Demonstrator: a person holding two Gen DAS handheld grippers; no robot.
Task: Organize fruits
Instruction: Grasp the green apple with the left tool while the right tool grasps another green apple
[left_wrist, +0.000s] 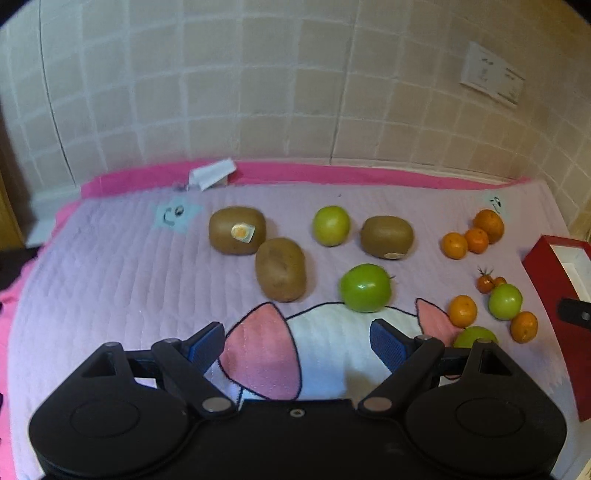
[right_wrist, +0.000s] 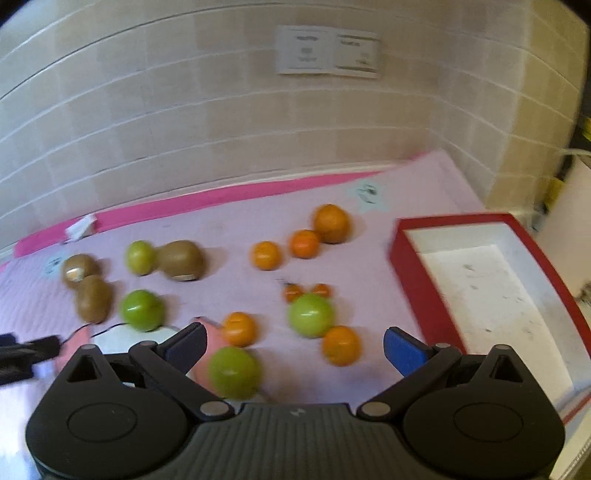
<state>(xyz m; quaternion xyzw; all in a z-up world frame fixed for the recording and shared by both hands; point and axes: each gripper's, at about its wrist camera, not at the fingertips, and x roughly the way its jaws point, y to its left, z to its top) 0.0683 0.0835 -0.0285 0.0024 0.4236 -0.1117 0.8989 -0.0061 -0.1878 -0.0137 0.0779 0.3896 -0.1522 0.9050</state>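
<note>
Left wrist view
Left tongs (left_wrist: 297, 341): released, blue pads spread wide, nothing held between them; hovering over the cat print on the quilt (left_wrist: 110, 280).
Kiwis: three are seen on the quilt ahead. The stickered kiwi (left_wrist: 237, 230) lies far left, touching a second kiwi (left_wrist: 280, 268) just in front of it; a third kiwi (left_wrist: 386, 236) lies further right.
Green fruits: one (left_wrist: 331, 225) lies between the kiwis at the back; one (left_wrist: 365, 288) lies nearest the tongs, just beyond the right pad; one (left_wrist: 505, 301) sits to the right among oranges; one (left_wrist: 474, 336) is half hidden behind the right finger.
Oranges: three (left_wrist: 476, 240) are clustered at the back right; two more (left_wrist: 462, 311) lie nearer.
Small tomatoes (left_wrist: 487, 282): just behind the right-hand green fruit.
Red box (left_wrist: 543, 280): at the right edge, white inside.
Folded paper (left_wrist: 212, 174): at the quilt's far edge, by the tiled wall.

Right wrist view (blurred)
Right tongs (right_wrist: 295, 349): released, pads wide apart, nothing gripped.
Nearest green fruit (right_wrist: 234, 372): close to the left pad, on the quilt.
Oranges: one (right_wrist: 340, 345) lies between the pads' line and the box; one (right_wrist: 239, 328) just beyond the near green fruit.
Red box (right_wrist: 413, 280): to the right, open, white lining bare.
Kiwis (right_wrist: 183, 260): far left with the other green fruits.
Left tongs: a dark part (right_wrist: 26, 356) is glimpsed at the left edge.
</note>
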